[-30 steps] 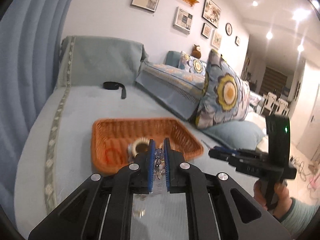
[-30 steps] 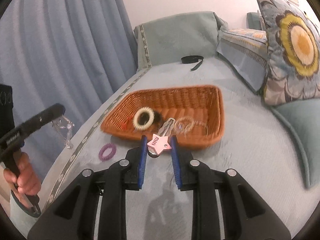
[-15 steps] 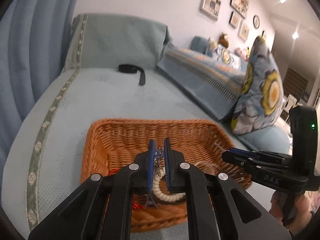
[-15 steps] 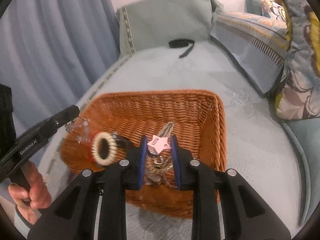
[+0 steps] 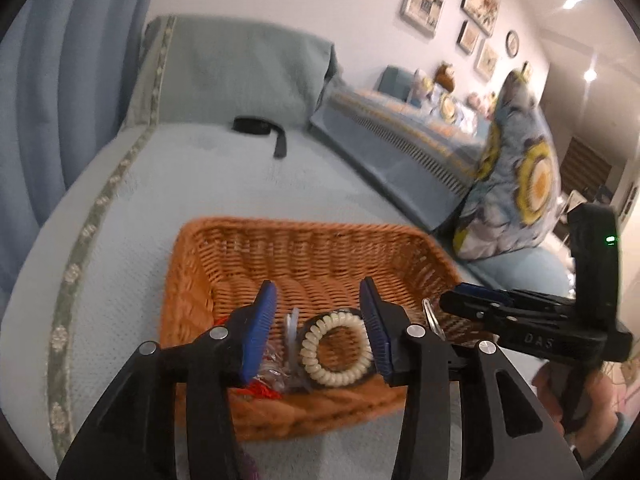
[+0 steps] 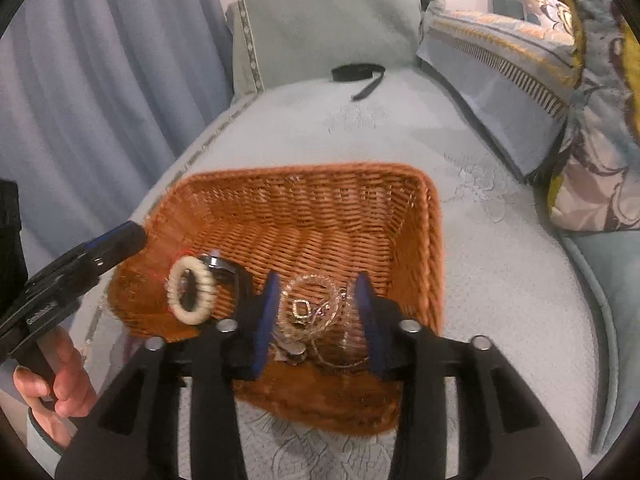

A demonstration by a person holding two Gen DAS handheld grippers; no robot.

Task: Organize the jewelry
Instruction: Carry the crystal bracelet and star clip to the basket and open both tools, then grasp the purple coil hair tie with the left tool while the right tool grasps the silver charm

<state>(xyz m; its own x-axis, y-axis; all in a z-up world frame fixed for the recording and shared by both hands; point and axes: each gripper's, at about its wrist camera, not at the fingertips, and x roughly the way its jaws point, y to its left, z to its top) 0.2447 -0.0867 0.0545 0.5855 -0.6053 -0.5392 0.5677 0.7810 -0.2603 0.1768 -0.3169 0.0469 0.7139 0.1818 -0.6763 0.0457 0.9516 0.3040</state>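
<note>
Each camera is sitting just behind its own tongs and looking forward and down along them, close above the near rim of the wicker basket (image 5: 312, 240) on the sofa. The left wrist view is facing along the seat toward the picture wall; the right wrist view is tilting more steeply into the basket (image 6: 304, 216). Both are sharing the basket, the cream coil ring (image 5: 334, 350) (image 6: 191, 294) and the black strap (image 5: 260, 128) (image 6: 356, 74).

One wicker basket (image 6: 420, 236), one cream coil hair-tie (image 6: 192, 292), two grippers.
</note>
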